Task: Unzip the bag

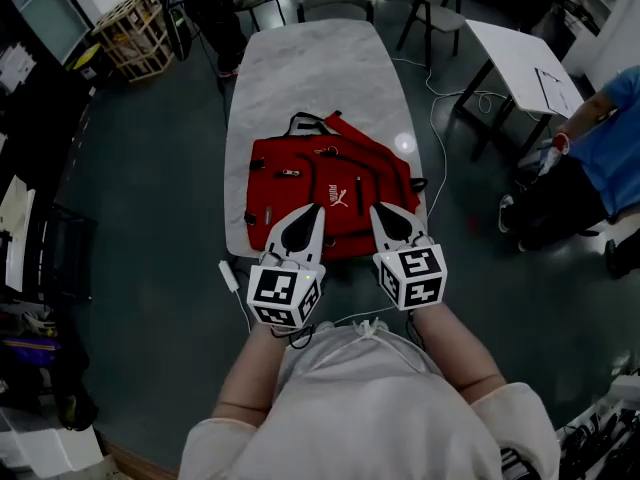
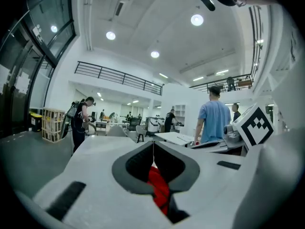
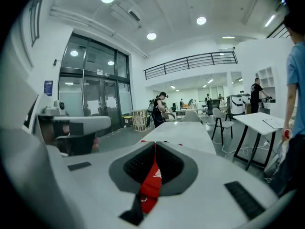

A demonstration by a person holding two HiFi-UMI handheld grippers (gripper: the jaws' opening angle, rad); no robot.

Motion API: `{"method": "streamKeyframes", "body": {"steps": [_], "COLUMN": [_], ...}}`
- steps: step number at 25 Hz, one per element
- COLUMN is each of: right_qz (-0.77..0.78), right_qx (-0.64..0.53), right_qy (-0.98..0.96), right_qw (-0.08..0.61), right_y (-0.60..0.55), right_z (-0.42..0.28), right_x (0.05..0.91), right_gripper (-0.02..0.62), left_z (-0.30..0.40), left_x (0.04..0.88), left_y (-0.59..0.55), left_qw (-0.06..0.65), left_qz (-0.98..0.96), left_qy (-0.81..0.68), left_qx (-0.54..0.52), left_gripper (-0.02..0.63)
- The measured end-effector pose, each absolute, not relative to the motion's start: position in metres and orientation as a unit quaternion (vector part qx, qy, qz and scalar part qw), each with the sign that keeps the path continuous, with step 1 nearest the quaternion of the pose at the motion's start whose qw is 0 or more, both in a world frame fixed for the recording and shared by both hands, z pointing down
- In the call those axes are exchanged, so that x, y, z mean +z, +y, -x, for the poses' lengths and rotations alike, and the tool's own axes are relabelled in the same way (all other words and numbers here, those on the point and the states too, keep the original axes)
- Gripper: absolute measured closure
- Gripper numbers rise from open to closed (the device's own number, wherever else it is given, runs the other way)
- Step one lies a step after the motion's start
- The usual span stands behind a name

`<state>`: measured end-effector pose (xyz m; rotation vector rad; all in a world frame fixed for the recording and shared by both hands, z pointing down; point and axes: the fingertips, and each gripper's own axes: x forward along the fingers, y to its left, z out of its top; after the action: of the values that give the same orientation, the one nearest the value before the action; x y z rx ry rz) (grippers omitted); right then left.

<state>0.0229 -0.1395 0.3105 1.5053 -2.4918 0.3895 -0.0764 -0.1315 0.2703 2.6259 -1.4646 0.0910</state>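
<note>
Holding step, I judge: left gripper (image 1: 318,211) and right gripper (image 1: 377,210) each pinch the red bag (image 1: 300,183) at its near edge, so one probably must regrip a zipper pull (image 1: 289,172) next.

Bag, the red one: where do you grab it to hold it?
Pinch the loose fabric at the bag's near edge, coming from the person's side. It lies flat on the table, so that soft edge gives a fold. The left gripper and right gripper pinch it there.
</note>
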Motion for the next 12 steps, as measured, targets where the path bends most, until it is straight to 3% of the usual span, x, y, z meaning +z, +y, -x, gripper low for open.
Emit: {"method": "streamKeyframes", "body": {"steps": [6, 12], "right_qz": [-0.517, -0.52], "right_qx": [0.106, 0.08], "right_qy": [-0.847, -0.848], "right_qw": [0.06, 0.061], "right_y": [-0.142, -0.136], "right_z": [-0.017, -0.009], "right_x": [0.266, 0.251], "right_gripper": [0.566, 0.568], "left_z": [0.068, 0.068], "left_x": [0.219, 0.207], "left_y": [-0.131, -0.125], "left_qw": [0.001, -0.004], "left_qz": [-0.883, -0.885], "left_qy": [-0.47, -0.465], "left_qx": [0.007, -0.011], "left_gripper": [0.586, 0.586]}}
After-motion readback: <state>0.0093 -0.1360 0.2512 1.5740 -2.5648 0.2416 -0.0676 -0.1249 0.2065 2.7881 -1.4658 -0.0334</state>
